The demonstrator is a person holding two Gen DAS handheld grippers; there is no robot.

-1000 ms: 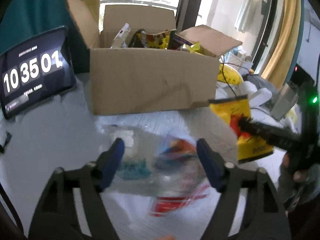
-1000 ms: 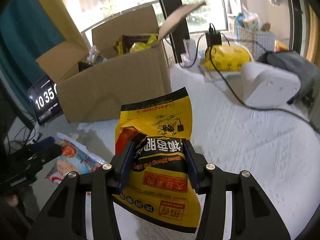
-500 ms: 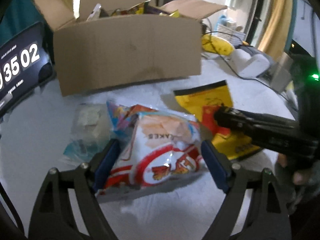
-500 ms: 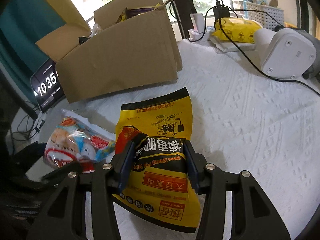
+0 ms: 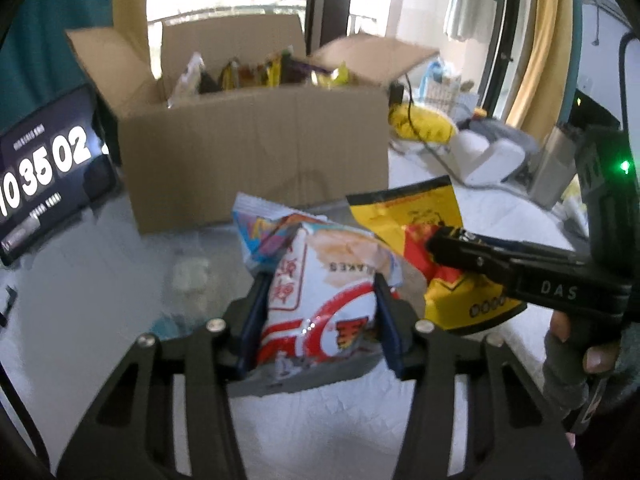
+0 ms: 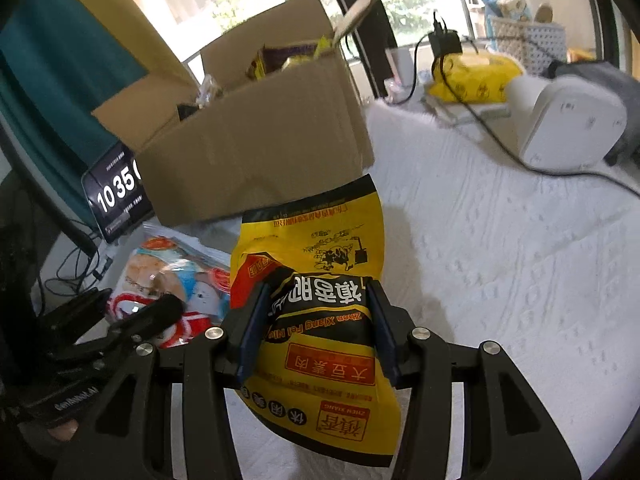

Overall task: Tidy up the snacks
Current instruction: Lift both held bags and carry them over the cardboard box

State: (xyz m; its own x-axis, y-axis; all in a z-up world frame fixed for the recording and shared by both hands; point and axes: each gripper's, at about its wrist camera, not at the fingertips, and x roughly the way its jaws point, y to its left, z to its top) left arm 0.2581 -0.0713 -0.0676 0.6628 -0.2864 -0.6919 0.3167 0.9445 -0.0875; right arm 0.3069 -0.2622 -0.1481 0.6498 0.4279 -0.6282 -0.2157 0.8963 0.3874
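Each hand grips one snack packet, which suits the task: I judge both are being gathered for the box (image 5: pixel 256 152), standing open with its flaps up near the table's far edge.

The left gripper (image 5: pixel 320 312) has the white packet (image 5: pixel 324 292) between its blue pads; its jaws are closing and the pads already dent the film on both sides, pinching the packet at its waist. The packet's lower seam seems to rest on the table (image 5: pixel 100 280) near the front edge, top tilted toward the box. A pale clear wrapper (image 5: pixel 188 276) lies blurred on the table just left of it.

The right gripper (image 6: pixel 316 328) is clamped at a middling width on the yellow packet (image 6: pixel 316 248), squeezing its middle so the top stands free and the bottom hangs toward the camera. I cannot tell whether it touches the table. In the left view it sits just right of the white packet, the two nearly touching.

Count: two grippers, two held packets, one loose wrapper, one box. The box already holds several packets, too crowded and blurred to count. One clock (image 5: pixel 48 168) stands left of the box
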